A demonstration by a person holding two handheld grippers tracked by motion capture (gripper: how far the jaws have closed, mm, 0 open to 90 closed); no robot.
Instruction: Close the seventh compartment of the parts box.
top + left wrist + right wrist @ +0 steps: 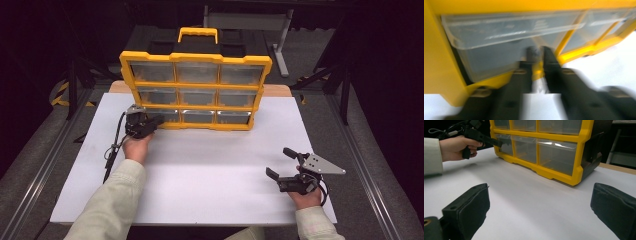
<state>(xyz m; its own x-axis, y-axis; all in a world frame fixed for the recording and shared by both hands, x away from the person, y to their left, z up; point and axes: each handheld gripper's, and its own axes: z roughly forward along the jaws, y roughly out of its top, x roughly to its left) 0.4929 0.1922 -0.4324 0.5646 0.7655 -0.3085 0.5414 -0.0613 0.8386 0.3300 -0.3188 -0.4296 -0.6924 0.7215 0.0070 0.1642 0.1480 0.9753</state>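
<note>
Left gripper [159,120]: jaws pressed nearly together, a thin gap between them, tips at the bottom-left clear drawer [499,50] of the yellow drawer organizer [196,58]; whether they pinch its lip cannot be told through the blur. The organizer stands upright on the white table sheet [210,160], directly ahead of that gripper. Right gripper [279,162]: jaws spread wide, holding nothing, resting low over the sheet, well apart from the organizer, which lies ahead and to its left.
</note>
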